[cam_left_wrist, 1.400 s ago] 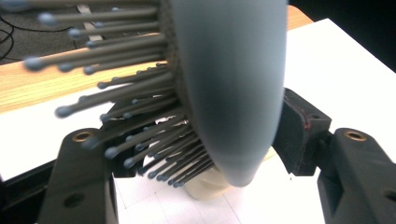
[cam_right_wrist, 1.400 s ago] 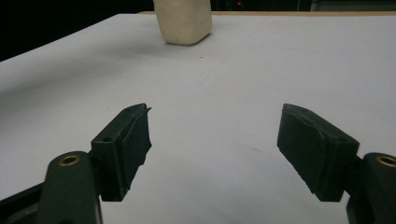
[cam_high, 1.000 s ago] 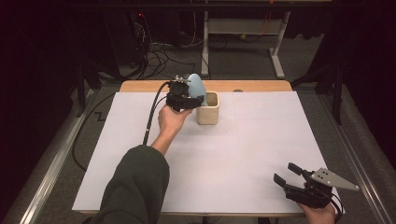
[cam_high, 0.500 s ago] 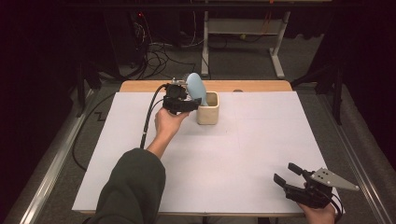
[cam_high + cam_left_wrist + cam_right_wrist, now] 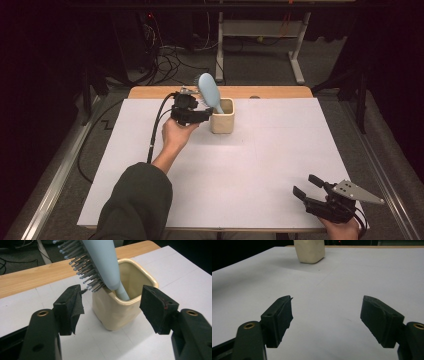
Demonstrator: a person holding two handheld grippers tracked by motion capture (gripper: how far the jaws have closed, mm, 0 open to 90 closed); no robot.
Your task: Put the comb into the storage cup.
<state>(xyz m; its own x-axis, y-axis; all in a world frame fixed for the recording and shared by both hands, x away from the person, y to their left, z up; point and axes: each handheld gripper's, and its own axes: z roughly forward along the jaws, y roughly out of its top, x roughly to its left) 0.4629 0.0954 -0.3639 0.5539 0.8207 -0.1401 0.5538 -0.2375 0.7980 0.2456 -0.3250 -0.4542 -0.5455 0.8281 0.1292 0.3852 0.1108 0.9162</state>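
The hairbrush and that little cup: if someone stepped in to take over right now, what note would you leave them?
Left gripper: open, jaws either side of the cream cup, gripping nothing.
Right gripper: open, idle over the near right corner of the white table.
Light blue hairbrush: stands handle-down in the cup, head leaning out over the rim towards the left gripper.
Done: brush is in the cup and released.
Left: probably just draw the left gripper back without knocking the cup or brush.
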